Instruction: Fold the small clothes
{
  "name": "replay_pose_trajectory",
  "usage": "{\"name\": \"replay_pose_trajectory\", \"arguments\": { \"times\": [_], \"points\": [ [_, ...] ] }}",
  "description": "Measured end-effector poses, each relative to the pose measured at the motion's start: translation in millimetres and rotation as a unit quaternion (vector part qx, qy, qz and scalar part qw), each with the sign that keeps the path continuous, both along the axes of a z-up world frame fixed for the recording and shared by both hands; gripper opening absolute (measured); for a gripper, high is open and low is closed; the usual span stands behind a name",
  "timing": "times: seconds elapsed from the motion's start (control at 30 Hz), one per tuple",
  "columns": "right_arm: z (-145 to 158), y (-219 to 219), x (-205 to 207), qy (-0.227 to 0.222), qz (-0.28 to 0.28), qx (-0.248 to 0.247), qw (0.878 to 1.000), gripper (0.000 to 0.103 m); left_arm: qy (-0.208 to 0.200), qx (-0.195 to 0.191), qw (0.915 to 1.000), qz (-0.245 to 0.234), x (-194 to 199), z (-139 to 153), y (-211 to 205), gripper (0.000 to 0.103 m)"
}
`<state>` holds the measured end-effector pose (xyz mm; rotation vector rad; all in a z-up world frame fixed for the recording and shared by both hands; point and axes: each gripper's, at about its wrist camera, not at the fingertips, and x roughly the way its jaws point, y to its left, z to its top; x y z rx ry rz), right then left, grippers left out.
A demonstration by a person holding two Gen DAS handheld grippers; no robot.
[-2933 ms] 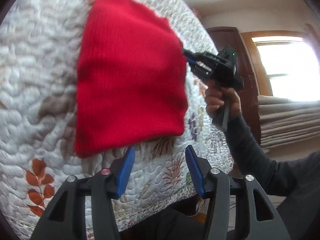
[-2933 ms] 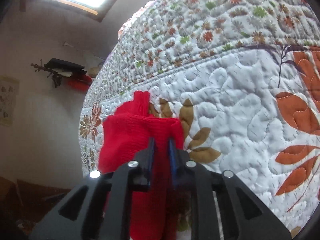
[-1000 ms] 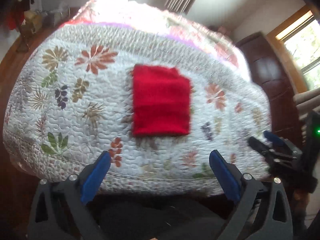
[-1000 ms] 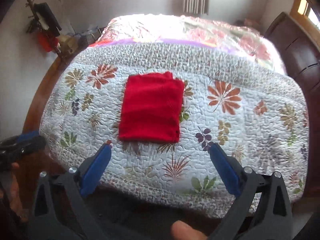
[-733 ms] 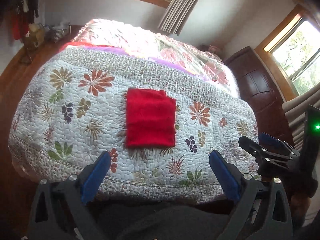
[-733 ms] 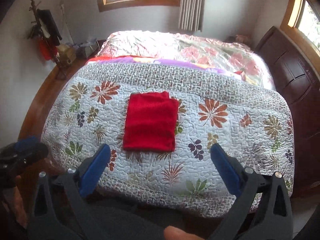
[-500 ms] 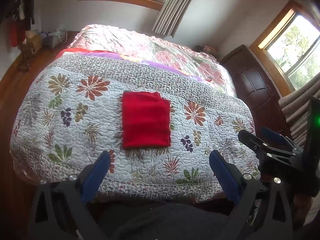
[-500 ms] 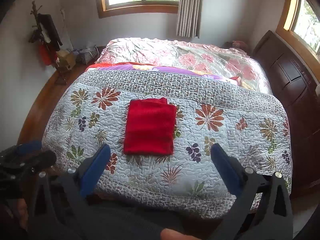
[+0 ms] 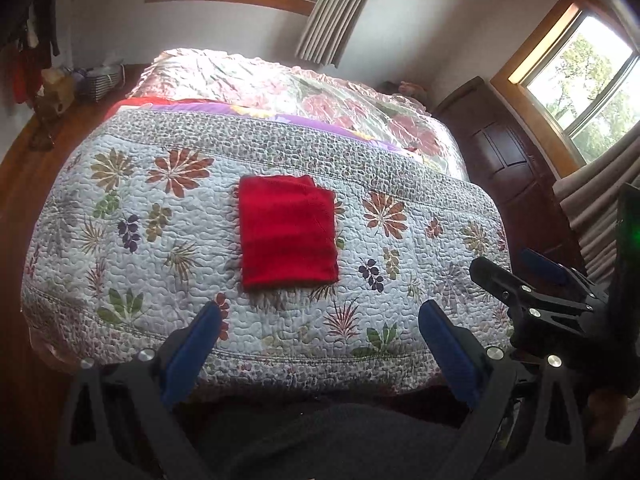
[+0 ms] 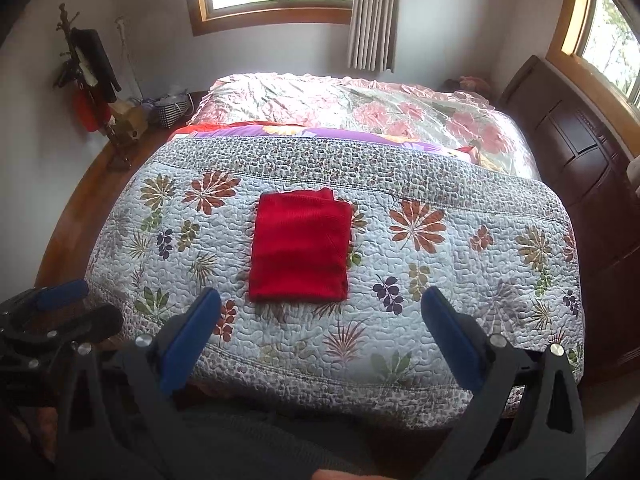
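Left wrist view: we find the red cloth folded on the quilt, long axis running away from us, ahead of both wide-open empty grippers (neither clearly nearer).

A big bed fills the room. A white stitched quilt with flowers and leaves covers the near part and hangs over the near edge. A red knitted cloth folded into a flat rectangle lies in the middle of the quilt. Farther back lies a shiny pink cover with big flowers. A purple sheet edge shows between the two.
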<state>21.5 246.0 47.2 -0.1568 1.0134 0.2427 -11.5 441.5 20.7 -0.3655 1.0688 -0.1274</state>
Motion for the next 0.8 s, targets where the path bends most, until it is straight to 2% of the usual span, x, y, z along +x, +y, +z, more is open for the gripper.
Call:
{"name": "replay_pose_trajectory", "arguments": {
  "times": [0.8],
  "points": [
    [4,1,6,-0.008,-0.002,0.016,1.000,0.100,-0.007,-0.003,1.0000,-0.003,12,0,2,0.099]
  ]
}}
